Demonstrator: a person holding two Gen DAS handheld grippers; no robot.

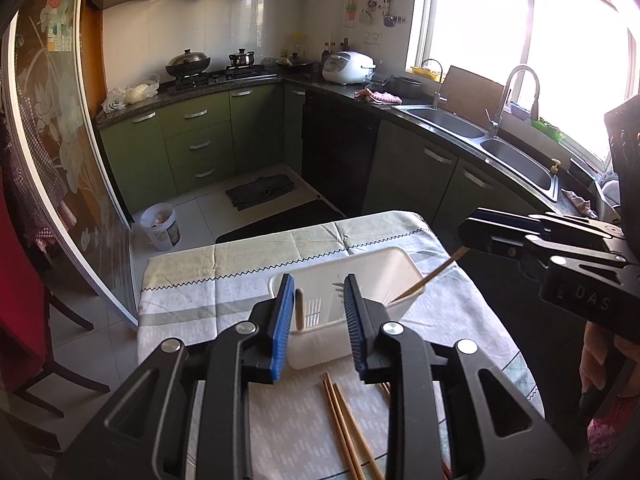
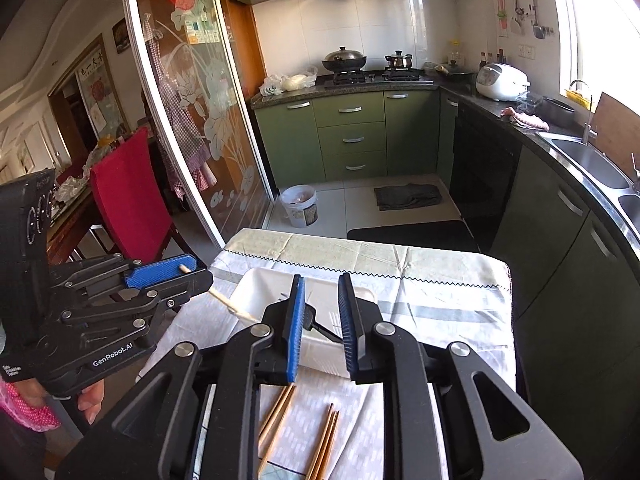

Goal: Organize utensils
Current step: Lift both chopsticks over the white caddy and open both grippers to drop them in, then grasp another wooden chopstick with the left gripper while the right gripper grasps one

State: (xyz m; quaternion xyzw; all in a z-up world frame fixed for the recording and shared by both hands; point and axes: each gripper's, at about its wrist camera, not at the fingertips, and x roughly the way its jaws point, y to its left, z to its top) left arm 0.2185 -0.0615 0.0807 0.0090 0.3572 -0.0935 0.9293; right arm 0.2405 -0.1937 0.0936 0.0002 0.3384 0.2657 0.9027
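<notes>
A white plastic utensil tray (image 1: 394, 266) (image 2: 256, 286) sits on the cloth-covered table, with a fork (image 1: 339, 289) and a black-handled utensil (image 2: 326, 332) lying in it. In the left wrist view, an open, empty gripper (image 1: 318, 316) hovers over the tray's near end; the other gripper (image 1: 466, 240) at the right is shut on a wooden chopstick (image 1: 430, 276) whose tip points into the tray. In the right wrist view, an open gripper (image 2: 322, 322) is above the tray, and the gripper (image 2: 188, 270) at the left holds the chopstick (image 2: 230, 304). Loose chopsticks (image 1: 344, 428) (image 2: 324, 444) lie on the cloth in front.
The table cloth (image 1: 224, 312) (image 2: 440, 312) ends at edges left and far. A red chair (image 2: 128, 196) stands left of the table. Green kitchen cabinets (image 1: 196, 140), a sink (image 1: 516, 156) and a white bucket (image 1: 160, 226) lie beyond.
</notes>
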